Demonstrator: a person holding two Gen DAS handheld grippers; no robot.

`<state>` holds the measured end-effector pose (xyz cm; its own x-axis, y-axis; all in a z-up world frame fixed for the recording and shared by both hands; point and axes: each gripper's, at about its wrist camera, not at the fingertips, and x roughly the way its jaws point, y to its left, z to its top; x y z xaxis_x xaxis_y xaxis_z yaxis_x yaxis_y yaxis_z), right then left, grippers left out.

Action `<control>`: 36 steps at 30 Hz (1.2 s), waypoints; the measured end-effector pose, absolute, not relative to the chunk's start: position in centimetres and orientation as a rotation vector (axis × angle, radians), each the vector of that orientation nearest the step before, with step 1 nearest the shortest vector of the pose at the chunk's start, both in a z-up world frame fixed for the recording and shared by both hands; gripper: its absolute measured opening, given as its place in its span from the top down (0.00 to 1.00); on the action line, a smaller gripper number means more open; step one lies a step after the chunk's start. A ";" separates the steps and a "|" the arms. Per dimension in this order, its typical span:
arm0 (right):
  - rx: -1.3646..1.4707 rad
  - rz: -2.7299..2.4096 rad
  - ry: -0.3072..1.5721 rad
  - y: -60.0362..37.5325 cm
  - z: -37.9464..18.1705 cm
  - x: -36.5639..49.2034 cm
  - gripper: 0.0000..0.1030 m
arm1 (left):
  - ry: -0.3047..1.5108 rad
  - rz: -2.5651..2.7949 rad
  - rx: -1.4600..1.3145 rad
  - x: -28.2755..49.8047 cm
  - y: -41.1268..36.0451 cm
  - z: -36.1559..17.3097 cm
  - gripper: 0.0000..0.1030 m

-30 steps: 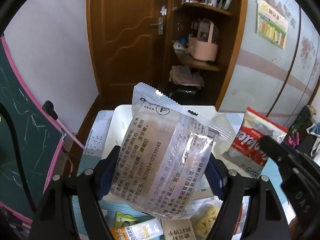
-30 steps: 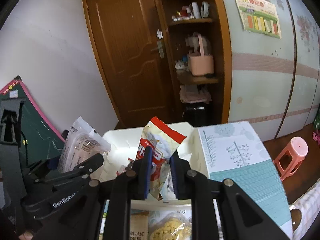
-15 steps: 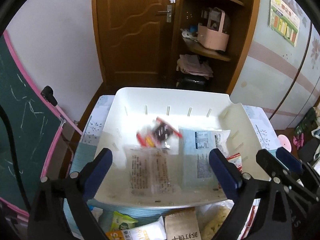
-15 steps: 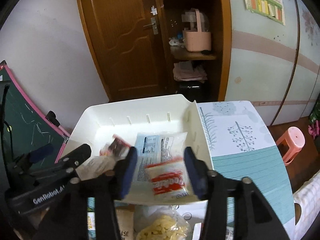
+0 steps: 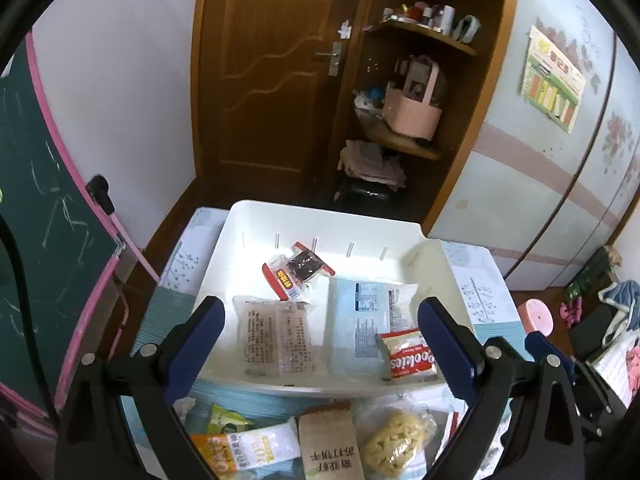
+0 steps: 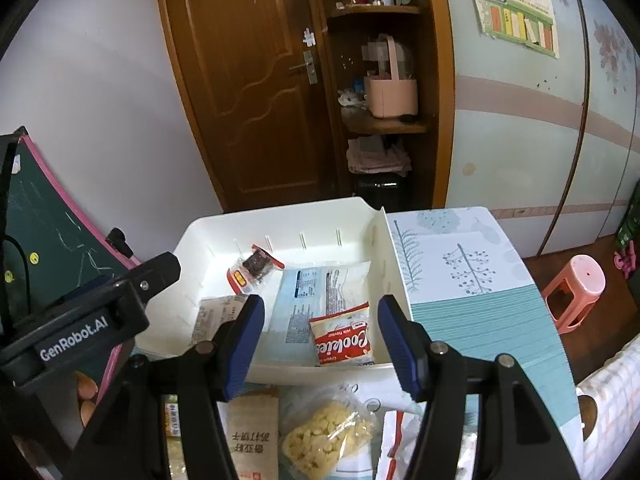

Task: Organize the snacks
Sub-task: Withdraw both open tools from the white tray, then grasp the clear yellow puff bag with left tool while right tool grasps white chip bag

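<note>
Left gripper [image 5: 320,344] and right gripper [image 6: 322,344] both hang with jaws spread wide and empty above the near rim of the white plastic bin [image 6: 280,372], where four packets lie flat, among them the red-and-white cookie pouch [image 6: 343,340]. Loose on the table in front wait the clear bag of yellow puffed snack [image 6: 326,438] and the brown paper-look sachet [image 6: 253,438]. Both look light, crinkly and slippery; the puffs likely crush, so pinch a sealed edge.

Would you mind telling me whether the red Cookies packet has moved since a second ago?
Yes. The Cookies packet left the right gripper, whose fingers are now open, and lies flat in the white tray, near its front right corner.
</note>
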<state>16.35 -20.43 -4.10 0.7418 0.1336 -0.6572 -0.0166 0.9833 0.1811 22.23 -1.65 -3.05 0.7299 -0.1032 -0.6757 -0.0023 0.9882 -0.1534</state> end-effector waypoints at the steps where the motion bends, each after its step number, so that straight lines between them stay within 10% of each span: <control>1: 0.171 0.082 0.723 -20.5 -3.6 16.0 0.42 | 0.758 -0.058 -0.137 21.9 -1.8 -2.6 0.06; 24: 0.076 0.077 0.529 -23.7 8.3 5.0 0.30 | 0.595 -0.172 -0.018 10.4 -5.4 10.4 0.05; 36: -0.026 0.028 0.637 -27.5 3.9 3.7 0.28 | 0.749 -0.265 0.061 10.6 -10.9 4.0 0.01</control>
